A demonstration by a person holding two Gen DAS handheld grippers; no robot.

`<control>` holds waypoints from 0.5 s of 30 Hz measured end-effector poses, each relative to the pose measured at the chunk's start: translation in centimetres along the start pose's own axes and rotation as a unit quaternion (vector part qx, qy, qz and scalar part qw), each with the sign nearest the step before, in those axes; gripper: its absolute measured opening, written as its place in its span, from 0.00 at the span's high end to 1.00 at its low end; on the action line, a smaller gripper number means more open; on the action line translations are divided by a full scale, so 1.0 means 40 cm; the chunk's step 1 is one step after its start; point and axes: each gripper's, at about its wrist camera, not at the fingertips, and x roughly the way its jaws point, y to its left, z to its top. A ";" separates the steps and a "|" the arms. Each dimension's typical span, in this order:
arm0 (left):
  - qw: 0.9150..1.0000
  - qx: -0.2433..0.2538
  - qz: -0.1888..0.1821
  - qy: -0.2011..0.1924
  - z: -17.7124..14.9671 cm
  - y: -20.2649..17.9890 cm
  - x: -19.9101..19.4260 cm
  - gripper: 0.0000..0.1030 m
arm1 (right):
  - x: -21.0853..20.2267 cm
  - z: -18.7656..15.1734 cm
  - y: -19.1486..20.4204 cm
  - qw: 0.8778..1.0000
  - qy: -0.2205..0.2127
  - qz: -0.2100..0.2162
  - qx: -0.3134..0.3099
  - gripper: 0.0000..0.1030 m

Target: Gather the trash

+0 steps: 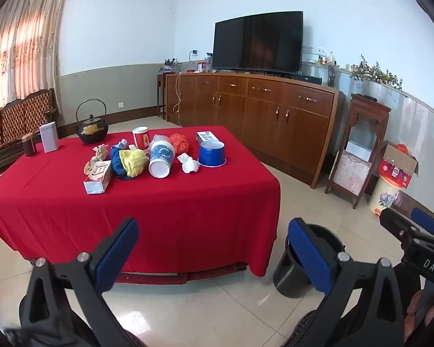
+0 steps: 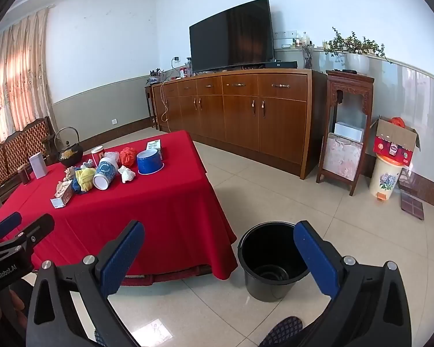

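Observation:
Trash lies on the red-clothed table (image 1: 159, 208) (image 2: 159, 202): a tipped white-and-blue paper cup (image 1: 161, 159) (image 2: 105, 173), crumpled white tissue (image 1: 189, 164) (image 2: 126, 174), an orange bag (image 1: 178, 142) (image 2: 128, 156), a blue bowl (image 1: 211, 153) (image 2: 150, 161), yellow and blue cloth (image 1: 131, 162) (image 2: 84, 179) and a small carton (image 1: 98, 177) (image 2: 63, 194). A black bucket (image 2: 270, 260) (image 1: 296, 266) stands on the floor right of the table. My left gripper (image 1: 214, 256) and right gripper (image 2: 220, 260) are open and empty, short of the table.
A black teapot (image 1: 91, 128), a white tin (image 1: 49, 137) and a red canister (image 1: 141, 138) stand at the table's far side. A wooden TV cabinet (image 2: 240, 107), a side stand (image 2: 345, 127) and a flowered bin (image 2: 386, 177) line the wall.

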 end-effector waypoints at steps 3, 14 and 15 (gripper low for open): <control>1.000 0.005 0.002 -0.001 0.000 -0.002 -0.001 0.00 | -0.001 -0.001 -0.001 1.000 0.000 0.000 -0.001 0.00; 1.000 0.006 0.003 -0.001 0.000 -0.002 -0.001 0.00 | 0.001 0.002 0.008 1.000 0.003 -0.002 -0.005 0.00; 1.000 0.006 0.003 -0.001 0.000 -0.002 -0.001 0.00 | 0.007 -0.001 0.005 1.000 0.003 -0.001 -0.004 0.00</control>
